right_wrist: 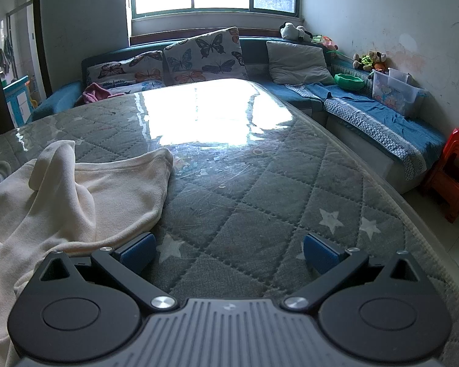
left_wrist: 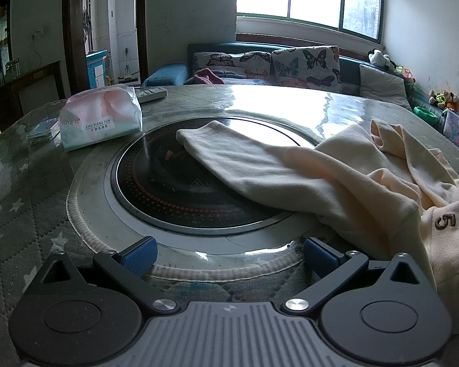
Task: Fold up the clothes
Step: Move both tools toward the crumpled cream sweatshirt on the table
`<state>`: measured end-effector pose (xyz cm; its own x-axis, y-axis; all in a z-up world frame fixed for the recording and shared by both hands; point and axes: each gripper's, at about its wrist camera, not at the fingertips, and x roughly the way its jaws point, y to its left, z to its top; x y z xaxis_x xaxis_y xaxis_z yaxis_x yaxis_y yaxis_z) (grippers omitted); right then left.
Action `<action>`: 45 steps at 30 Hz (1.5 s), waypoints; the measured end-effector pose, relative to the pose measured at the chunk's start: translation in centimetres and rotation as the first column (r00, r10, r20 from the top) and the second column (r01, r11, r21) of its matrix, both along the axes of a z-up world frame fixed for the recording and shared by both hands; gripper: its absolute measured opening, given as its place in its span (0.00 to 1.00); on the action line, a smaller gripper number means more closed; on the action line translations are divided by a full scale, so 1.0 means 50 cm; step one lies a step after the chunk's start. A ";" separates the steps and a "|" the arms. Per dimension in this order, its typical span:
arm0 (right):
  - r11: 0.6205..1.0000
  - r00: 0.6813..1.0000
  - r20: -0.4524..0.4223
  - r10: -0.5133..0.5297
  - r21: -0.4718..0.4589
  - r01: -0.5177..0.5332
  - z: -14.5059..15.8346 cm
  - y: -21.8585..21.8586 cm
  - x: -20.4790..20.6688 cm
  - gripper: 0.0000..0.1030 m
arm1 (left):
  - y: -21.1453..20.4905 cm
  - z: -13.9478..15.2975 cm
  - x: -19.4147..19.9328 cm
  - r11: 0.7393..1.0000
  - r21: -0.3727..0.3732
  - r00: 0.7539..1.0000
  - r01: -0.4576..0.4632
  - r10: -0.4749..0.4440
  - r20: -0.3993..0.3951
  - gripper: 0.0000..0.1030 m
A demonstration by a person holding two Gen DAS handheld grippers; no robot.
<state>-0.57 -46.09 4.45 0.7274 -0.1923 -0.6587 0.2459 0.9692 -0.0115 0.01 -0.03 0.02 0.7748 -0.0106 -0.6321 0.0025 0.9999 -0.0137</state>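
Quilted grey star-print cloth under clear plastic covers the table point(right_wrist: 260, 202), with a round black induction hob point(left_wrist: 180, 183) set in its middle. Across the hob's right side lies the rumpled cream garment point(left_wrist: 352, 183), one sleeve stretched toward the tissue pack point(left_wrist: 99, 119) near the left edge. Both the left gripper point(left_wrist: 229, 255) and right gripper point(right_wrist: 229, 252) hover spread wide, holding nothing.
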 end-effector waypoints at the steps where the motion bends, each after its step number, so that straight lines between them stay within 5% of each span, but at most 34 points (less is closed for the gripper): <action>1: 1.000 1.000 0.000 0.006 -0.002 -0.006 0.001 0.000 -0.003 1.00 | 0.000 0.000 0.000 1.000 0.001 1.000 -0.002 0.002 -0.001 1.00; 28: 0.960 0.959 0.055 0.279 0.010 -0.280 0.065 0.083 -0.192 1.00 | -0.068 0.022 -0.057 0.997 -0.048 0.998 0.056 -0.057 -0.025 1.00; 45: 0.945 0.945 0.065 0.321 0.040 -0.324 0.066 0.129 -0.257 1.00 | -0.117 0.043 -0.113 0.992 -0.060 0.994 0.111 -0.112 -0.015 1.00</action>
<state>-13.42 -39.65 7.76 0.7817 0.0908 -0.6170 -0.0813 0.9957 0.0435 -5.66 -5.87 2.18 0.7547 -0.1338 -0.6423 0.1132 0.9909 -0.0734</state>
